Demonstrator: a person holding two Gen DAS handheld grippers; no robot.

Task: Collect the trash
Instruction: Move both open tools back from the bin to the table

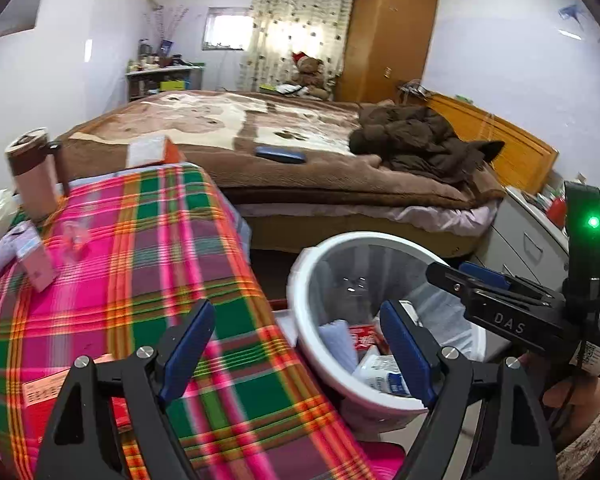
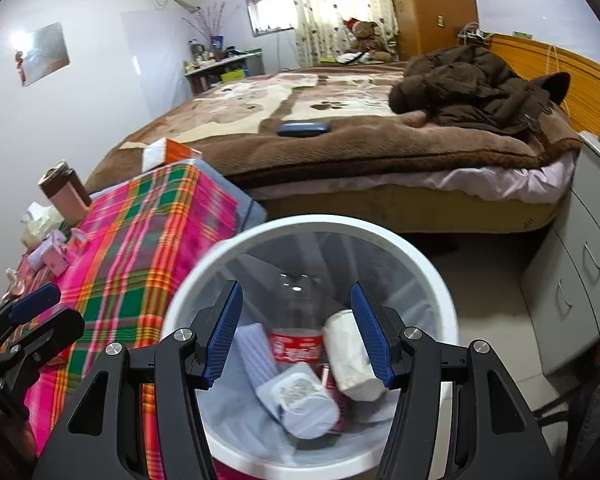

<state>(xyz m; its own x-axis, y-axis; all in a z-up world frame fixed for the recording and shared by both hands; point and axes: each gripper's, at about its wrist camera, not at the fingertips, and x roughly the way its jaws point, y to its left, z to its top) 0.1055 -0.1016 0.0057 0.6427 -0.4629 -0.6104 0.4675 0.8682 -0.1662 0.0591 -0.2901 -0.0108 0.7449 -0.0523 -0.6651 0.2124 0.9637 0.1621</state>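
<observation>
While the white bin [image 2: 404, 248] already holds a bottle [image 2: 296, 344], cup [image 2: 350, 356] and cartons, both the left gripper [image 1: 296, 344] and right gripper [image 2: 296, 336] gape empty, and small boxes [image 1: 32, 256] wait far left on the plaid table [image 1: 148, 248].

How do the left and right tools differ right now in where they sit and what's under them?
The left tool hovers over the plaid tablecloth at the bin's edge; the right tool hangs directly over the white trash bin, above the red-labelled bottle and paper cup. Both are open and hold nothing.
</observation>
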